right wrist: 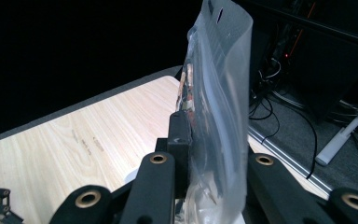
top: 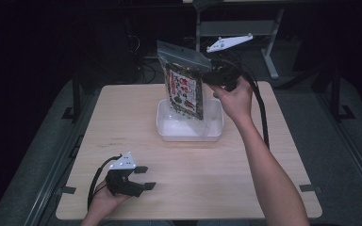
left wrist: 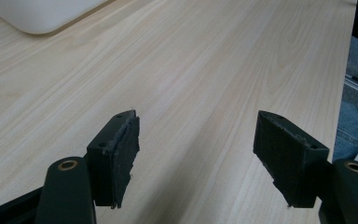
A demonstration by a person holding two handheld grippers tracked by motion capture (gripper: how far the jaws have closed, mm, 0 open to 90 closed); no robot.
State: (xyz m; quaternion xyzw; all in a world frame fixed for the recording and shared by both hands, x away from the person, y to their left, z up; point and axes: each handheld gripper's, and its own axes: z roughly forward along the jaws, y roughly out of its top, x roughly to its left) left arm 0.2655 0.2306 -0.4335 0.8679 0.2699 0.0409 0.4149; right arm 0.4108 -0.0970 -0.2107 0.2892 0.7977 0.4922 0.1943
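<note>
Dark surroundings framed a pale wooden table [top: 122,117], with cables and desk legs on the floor beyond its far edge. On the table, directly beneath my right gripper [top: 206,75], sat a white plastic tray [top: 167,133], shallow and apparently empty. Above it I held a clear snack pouch [top: 185,84] with a printed label, upright but tilted, its lower corner just over or inside the tray; I could not tell whether it touched the bottom. My right gripper was clamped on the pouch's side edge, and in the right gripper view the film [right wrist: 216,116] was pinched flat between the jaws. My left gripper [top: 143,177] rested low on the near side of the table, well apart from the tray, jaws spread wide with nothing but bare wood between its pads [left wrist: 126,158].

Risks noted, as judgement: the grip sat on slack film at one edge, so the pouch's weight could swing it or let it slide out of the jaws. Released while tilted, it could topple over the tray's low wall. Lowered too hard, it could push the light tray along the table, since my left gripper was not steadying it.
</note>
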